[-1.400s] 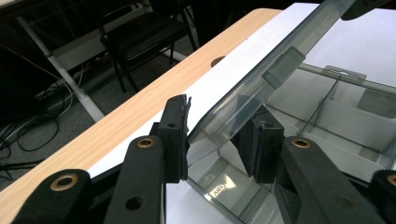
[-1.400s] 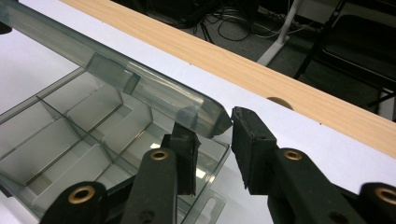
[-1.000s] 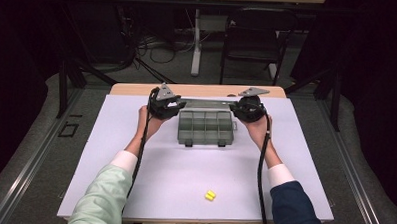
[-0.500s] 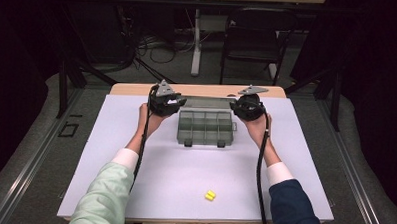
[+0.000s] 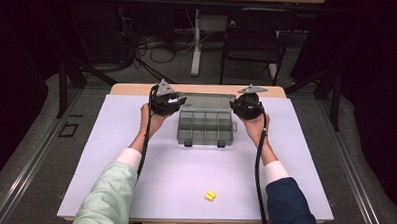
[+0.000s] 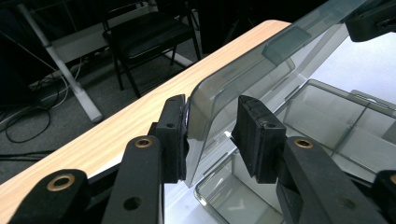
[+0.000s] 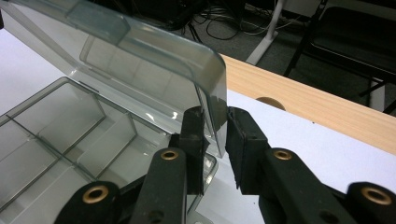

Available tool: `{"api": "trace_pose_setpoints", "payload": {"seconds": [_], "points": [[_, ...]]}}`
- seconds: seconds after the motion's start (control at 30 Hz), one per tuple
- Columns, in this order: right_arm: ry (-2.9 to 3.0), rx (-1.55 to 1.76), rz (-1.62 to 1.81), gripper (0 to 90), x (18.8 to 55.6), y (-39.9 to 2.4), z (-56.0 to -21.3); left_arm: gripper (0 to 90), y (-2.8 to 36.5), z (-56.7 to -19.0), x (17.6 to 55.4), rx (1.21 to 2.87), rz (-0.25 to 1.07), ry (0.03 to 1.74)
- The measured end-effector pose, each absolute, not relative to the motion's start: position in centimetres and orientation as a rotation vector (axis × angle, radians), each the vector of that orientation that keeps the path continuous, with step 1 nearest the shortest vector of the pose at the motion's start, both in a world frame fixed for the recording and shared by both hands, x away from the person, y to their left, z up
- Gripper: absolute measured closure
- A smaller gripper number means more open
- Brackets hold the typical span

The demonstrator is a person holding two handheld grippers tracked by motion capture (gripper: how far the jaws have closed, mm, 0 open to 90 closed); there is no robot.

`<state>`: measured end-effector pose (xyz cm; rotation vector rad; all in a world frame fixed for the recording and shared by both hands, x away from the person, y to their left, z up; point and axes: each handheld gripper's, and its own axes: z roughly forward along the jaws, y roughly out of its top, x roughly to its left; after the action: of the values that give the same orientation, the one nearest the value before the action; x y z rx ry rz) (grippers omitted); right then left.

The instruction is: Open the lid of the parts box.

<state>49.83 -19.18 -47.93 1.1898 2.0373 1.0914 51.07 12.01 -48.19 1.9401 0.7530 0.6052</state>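
A clear grey compartment box (image 5: 206, 127) sits at the far middle of the white table top, its lid (image 5: 207, 100) standing up behind it. My left gripper (image 5: 167, 103) straddles the lid's left corner (image 6: 261, 70). Its outer pad (image 6: 173, 140) touches the lid, while the inner pad (image 6: 254, 135) stands off with a gap, so the gripper is open. My right gripper (image 5: 246, 106) is at the lid's right corner (image 7: 140, 60), its fingers (image 7: 194, 135) pinched on the lid's side wall. The compartments (image 7: 70, 126) look empty.
A small yellow piece (image 5: 210, 195) lies near the front edge of the white sheet (image 5: 134, 180). A wooden strip (image 5: 137, 89) runs along the table's far edge, close behind the lid. A dark chair (image 5: 249, 33) and cables sit beyond on the floor.
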Motion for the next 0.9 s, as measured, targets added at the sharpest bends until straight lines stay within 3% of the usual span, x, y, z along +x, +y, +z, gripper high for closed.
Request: {"api": "trace_pose_setpoints", "payload": {"seconds": [0.9], "points": [[2.011, 1.303, 1.089, 78.1, 51.5, -19.0, -50.1, 62.9, 11.4, -49.9, 52.5, 1.92, 0.569, 0.874]]}}
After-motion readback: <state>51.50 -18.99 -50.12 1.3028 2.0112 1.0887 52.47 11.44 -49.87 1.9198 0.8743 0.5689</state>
